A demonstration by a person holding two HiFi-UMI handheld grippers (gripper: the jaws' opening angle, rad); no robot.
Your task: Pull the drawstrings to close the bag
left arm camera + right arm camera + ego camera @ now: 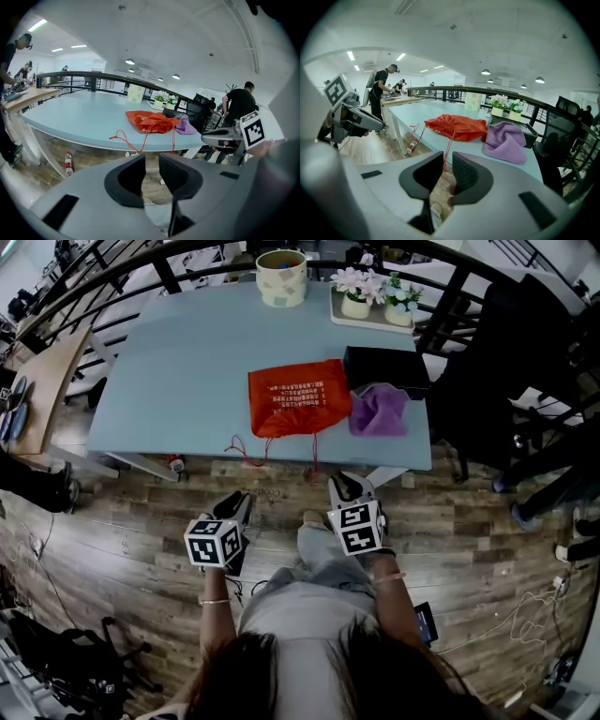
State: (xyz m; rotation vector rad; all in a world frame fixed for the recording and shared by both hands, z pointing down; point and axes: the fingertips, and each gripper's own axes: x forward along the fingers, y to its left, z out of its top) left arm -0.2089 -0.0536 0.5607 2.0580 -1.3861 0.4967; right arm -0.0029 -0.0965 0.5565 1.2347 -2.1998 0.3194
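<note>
Off the near edge of the table (pixel 169 381), our left gripper (pixel 151 165) hangs empty, jaws slightly apart. Thin red drawstrings (pixel 314 457) trail over that edge from the orange bag (pixel 298 397) lying just behind it. It looks like light, limp cloth that may slide, so we'd pinch the cords. Our right gripper (pixel 447 161), also off that edge, is narrowly parted and empty.
</note>
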